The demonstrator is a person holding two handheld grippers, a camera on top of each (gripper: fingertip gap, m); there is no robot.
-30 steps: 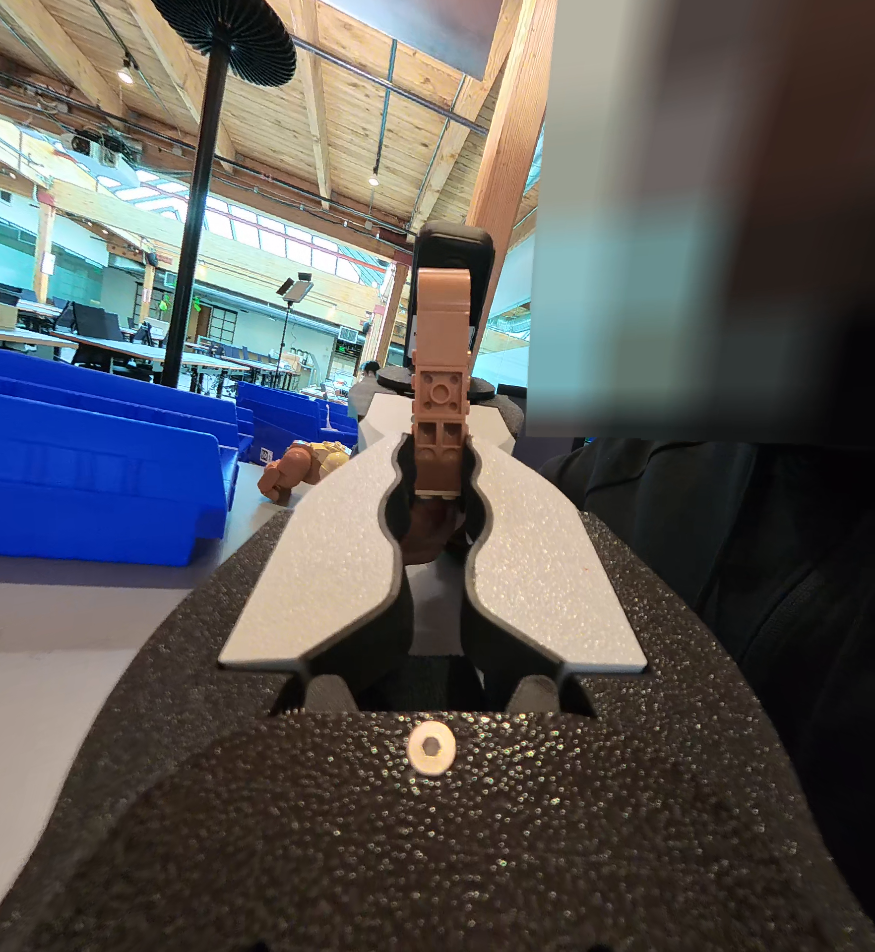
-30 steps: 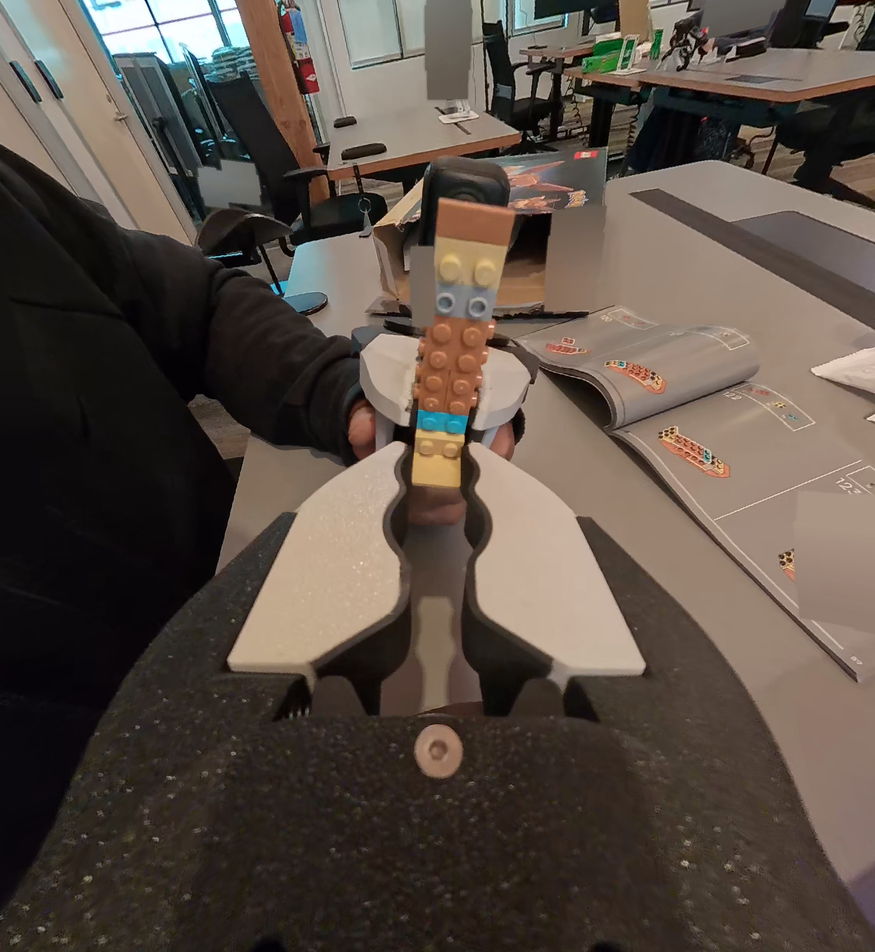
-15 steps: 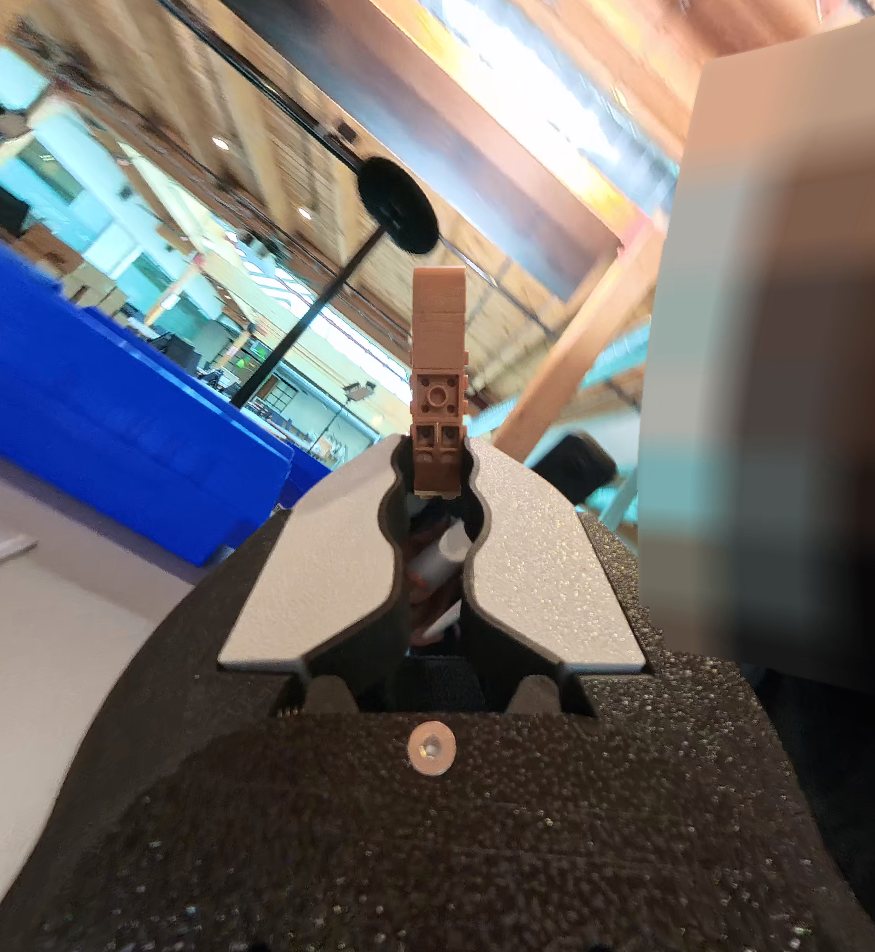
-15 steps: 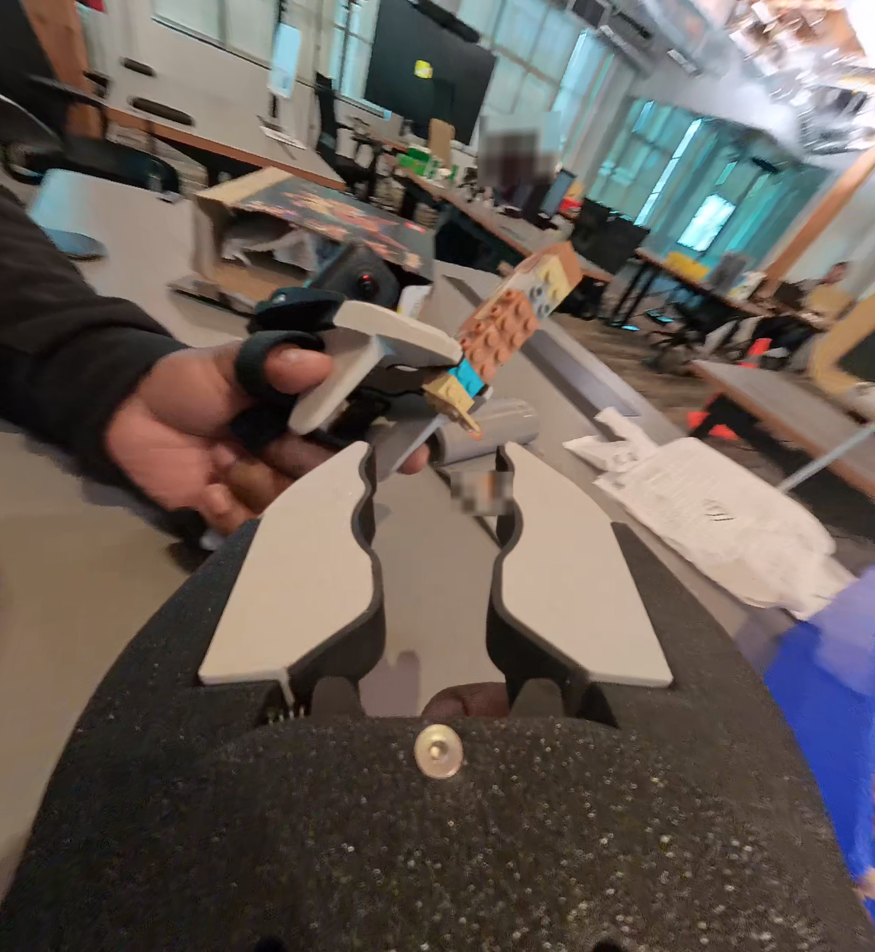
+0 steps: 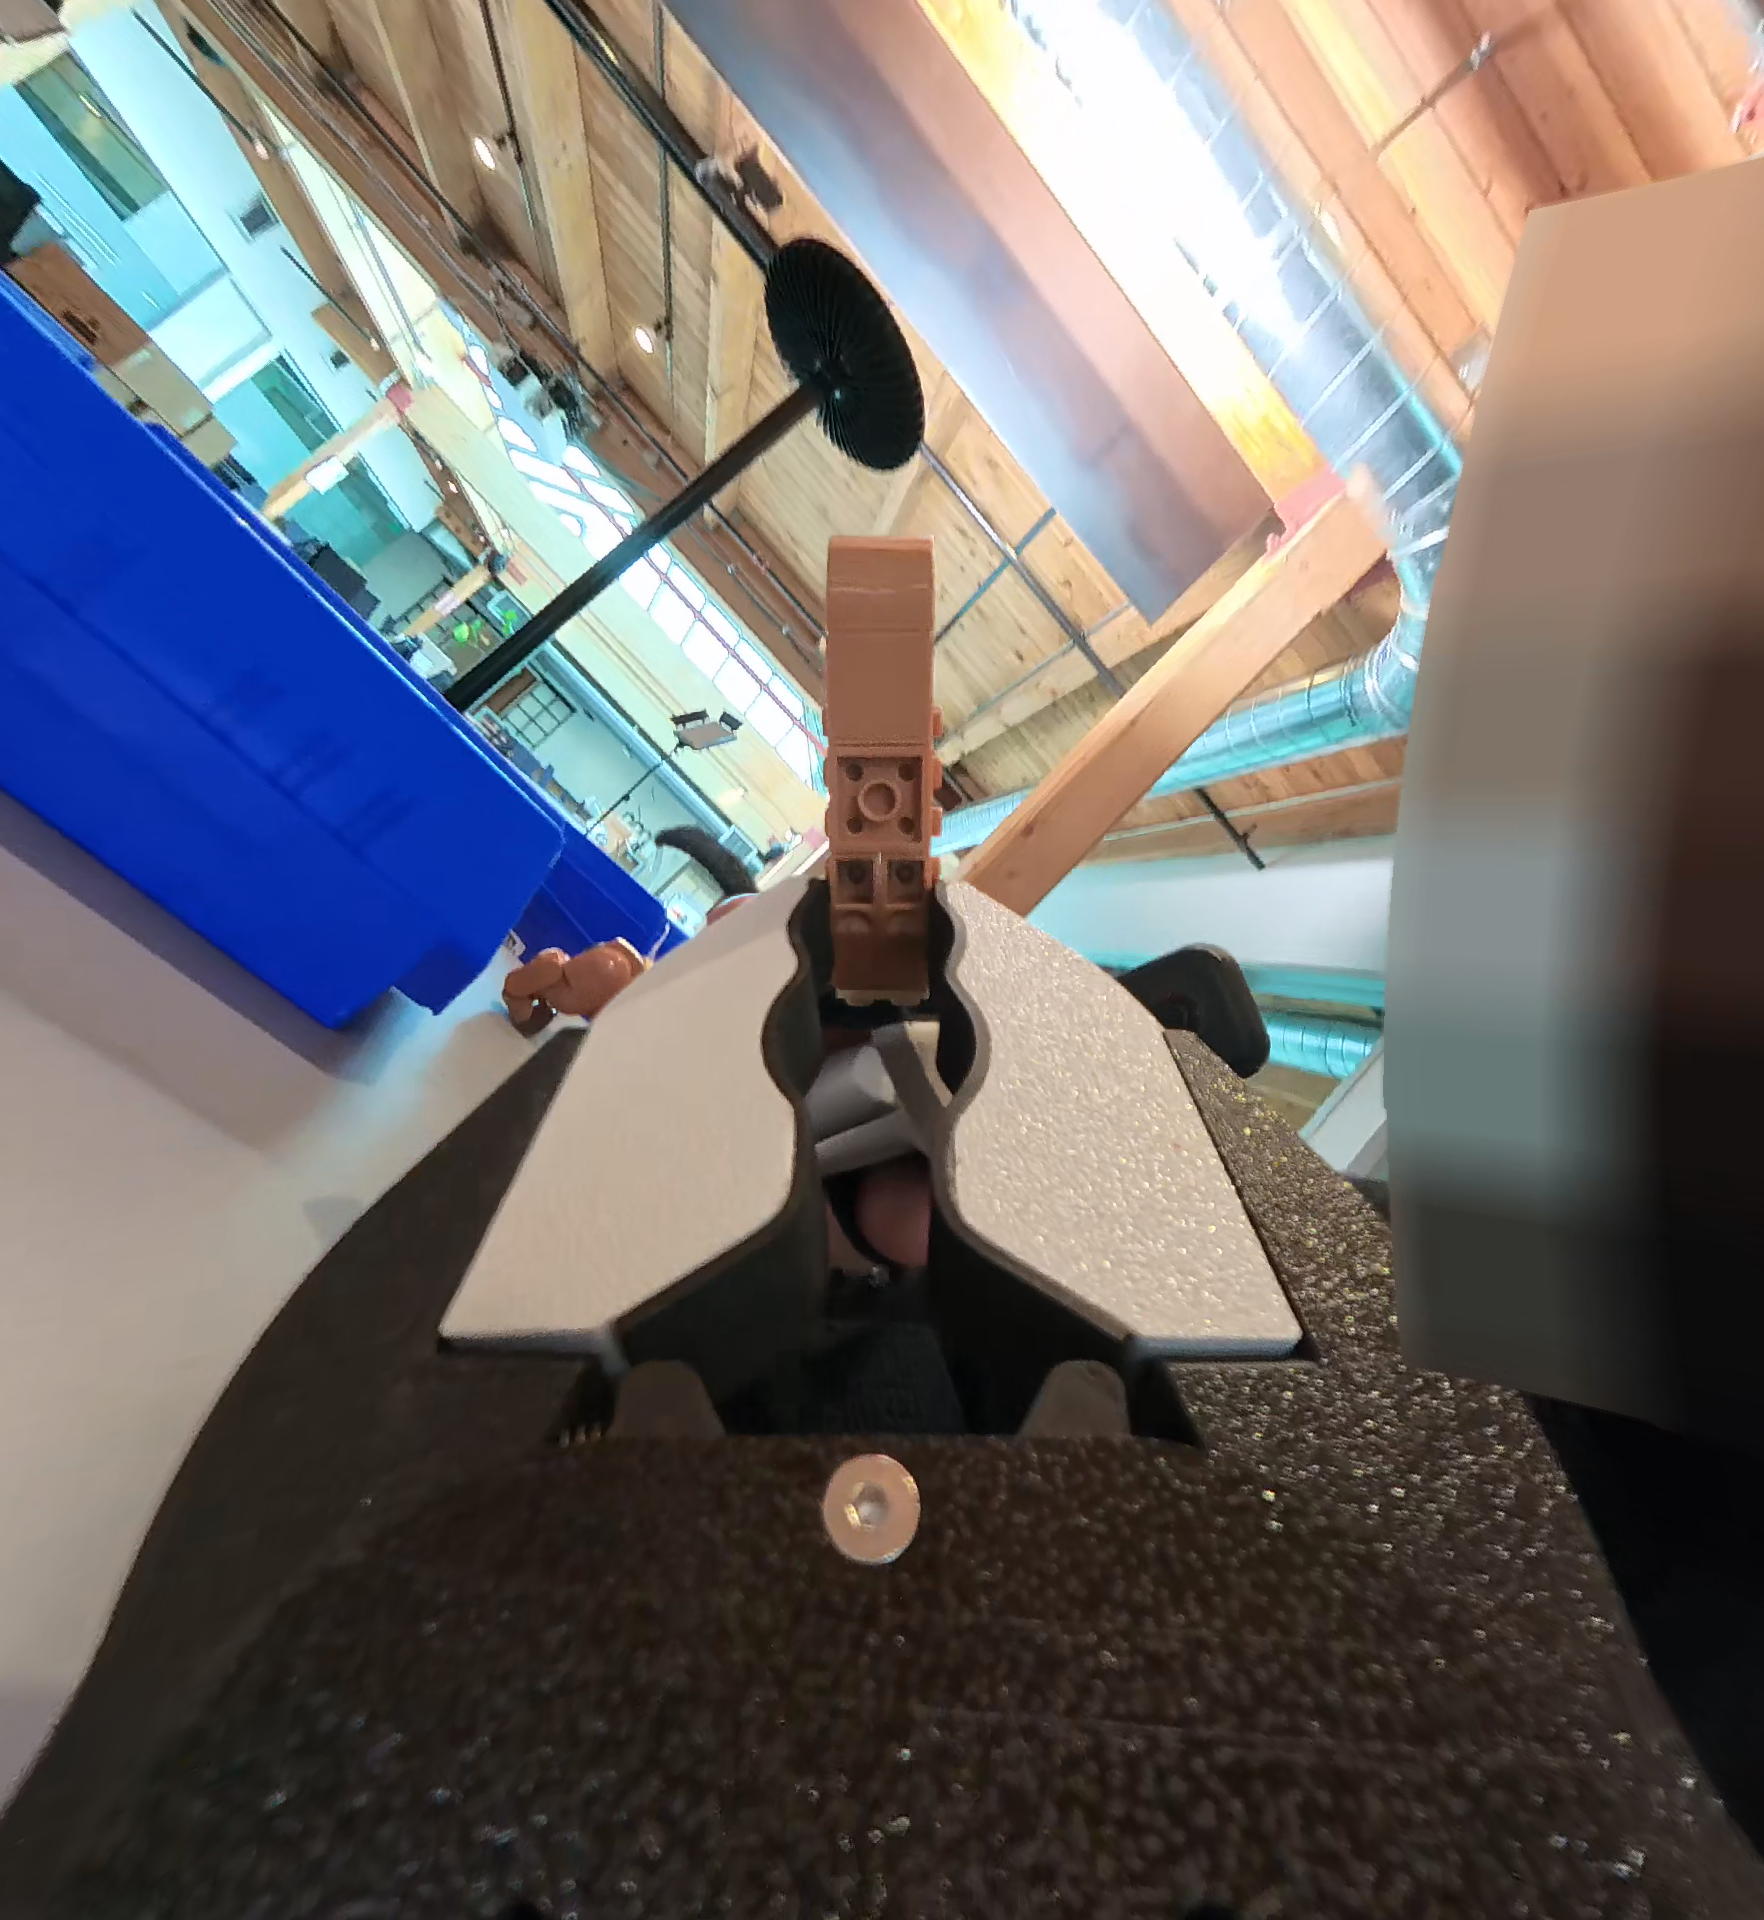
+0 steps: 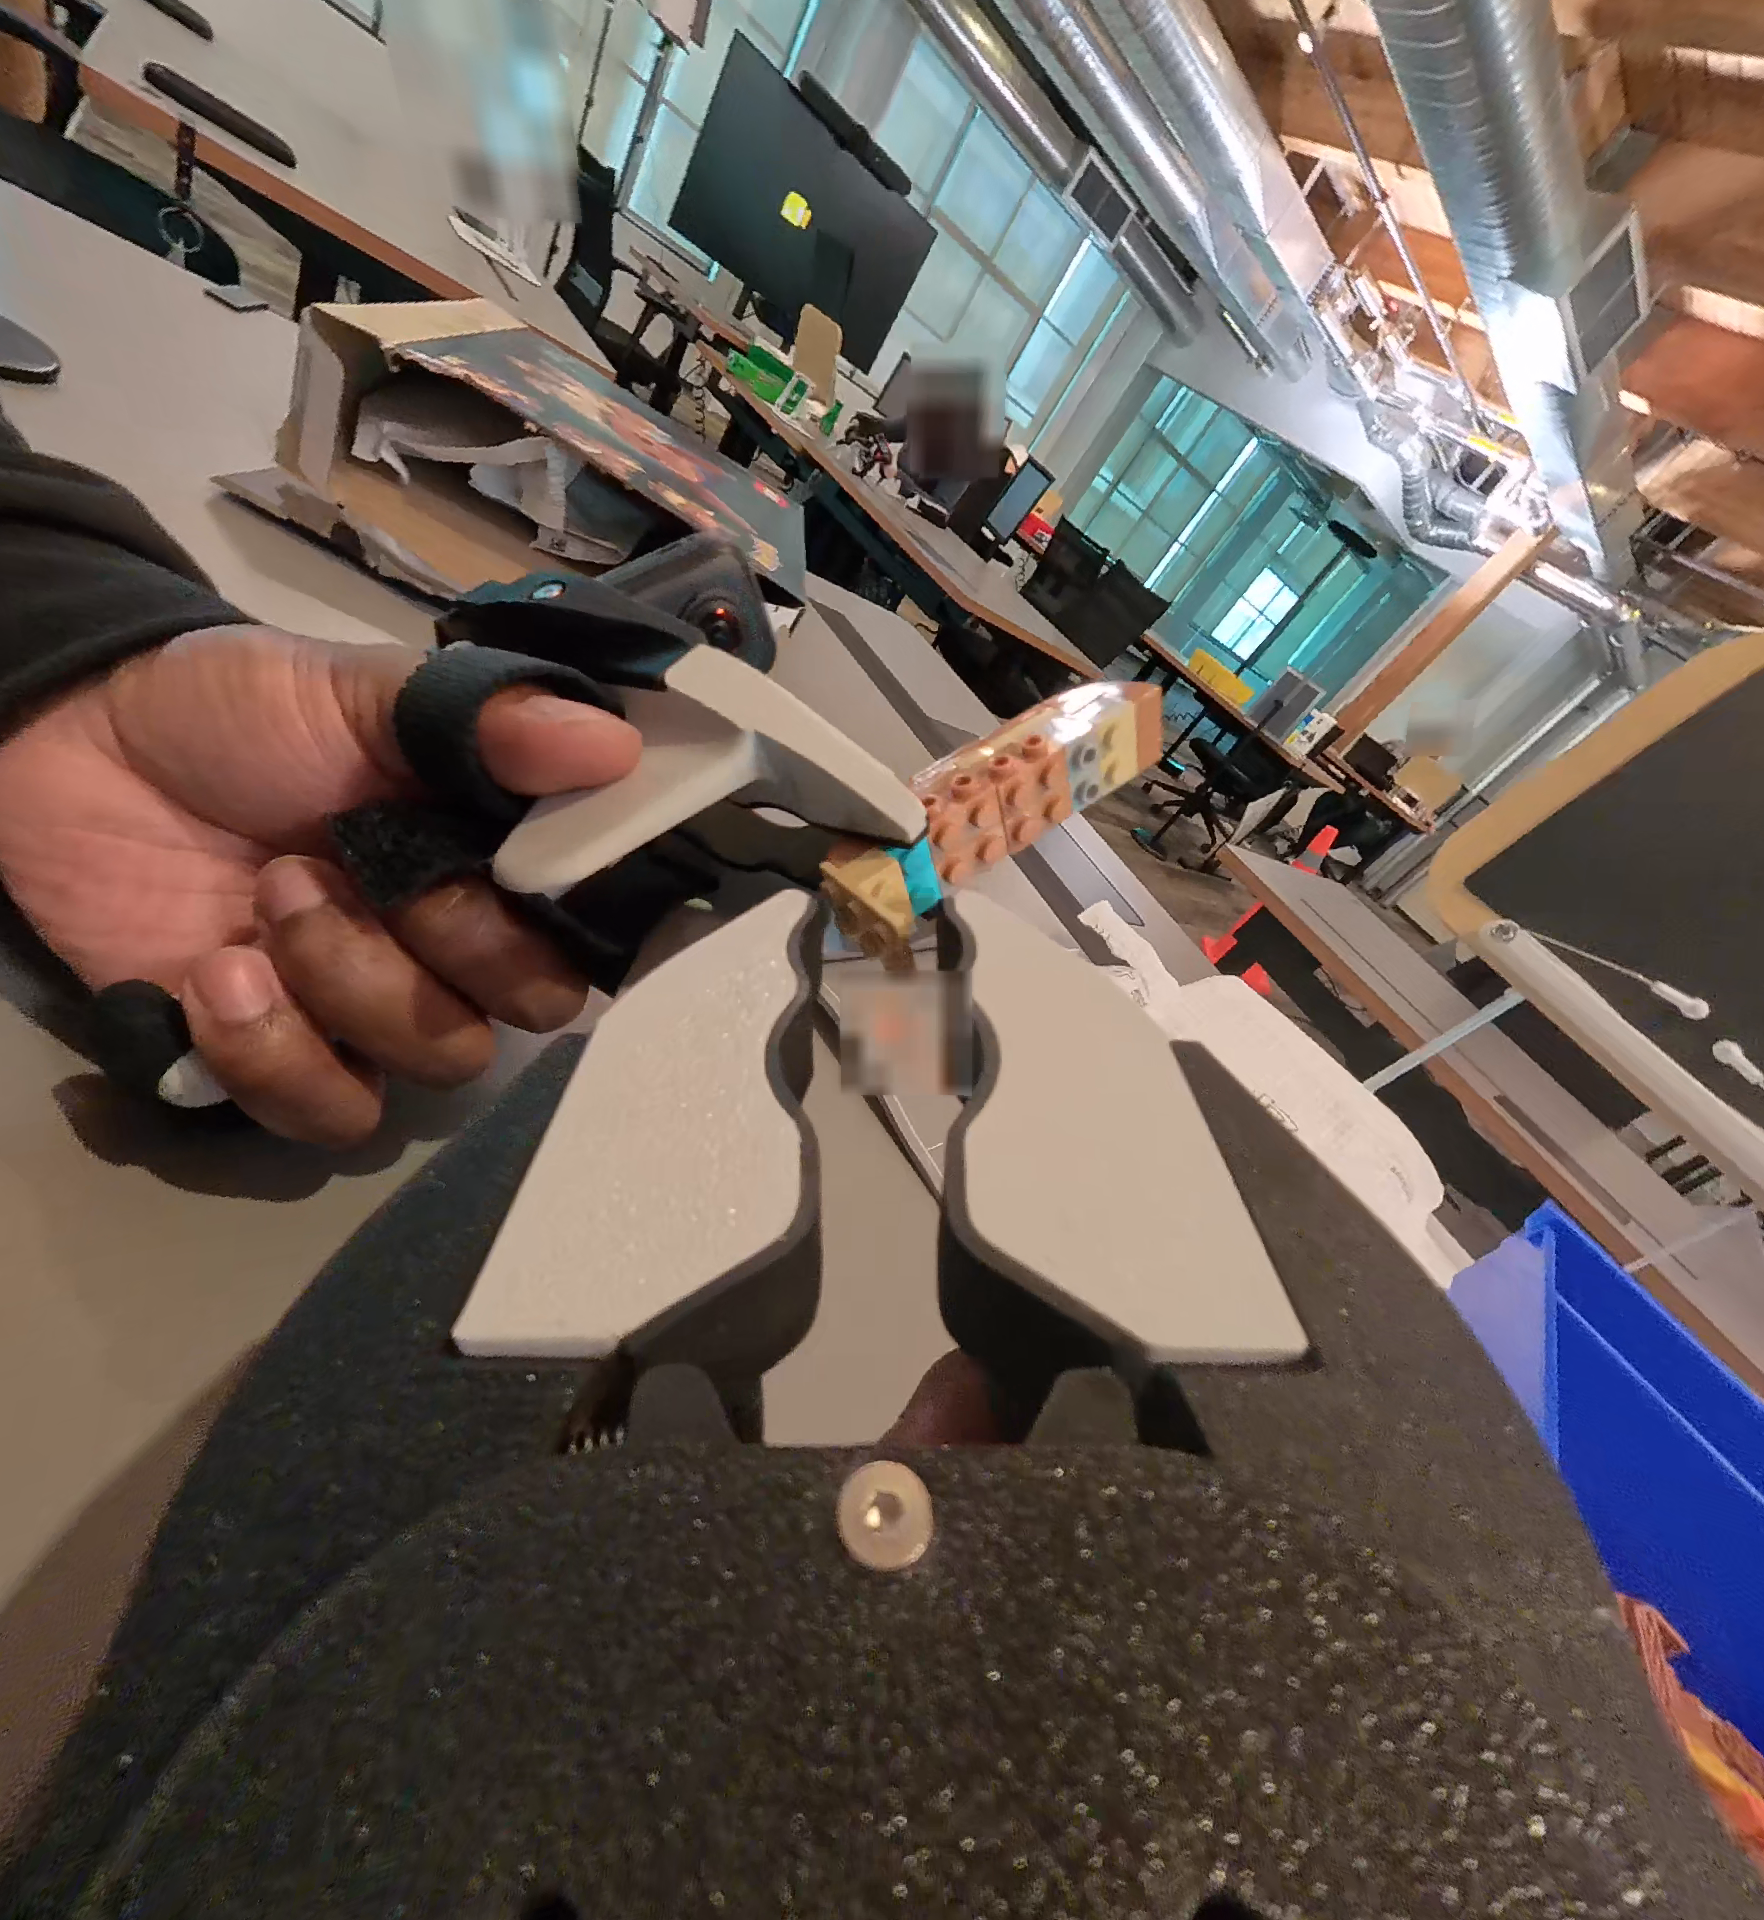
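My left gripper [image 5: 878,914] is shut on a slim brick assembly [image 5: 878,727] of brown and tan bricks, which stands up between its pads. In the right wrist view the same assembly [image 6: 1023,790] juts up to the right out of the left gripper [image 6: 888,842], which a hand [image 6: 234,831] holds. My right gripper [image 6: 883,925] meets it from below. Its pads close on the tan and teal lower end, which sits skewed between the fingertips [image 6: 805,935].
Blue bins [image 5: 182,675] and a small brown brick figure [image 5: 566,977] sit on the grey table [image 6: 78,1247] to the left. An open cardboard box [image 6: 504,436], white papers [image 6: 1273,1091] and another blue bin [image 6: 1688,1455] lie around. The tips of both grippers are at nearly the same place.
My right gripper opened and let go of the assembly, swung round to its side, then closed again on the tan end. My left gripper kept its hold and tilted upward.
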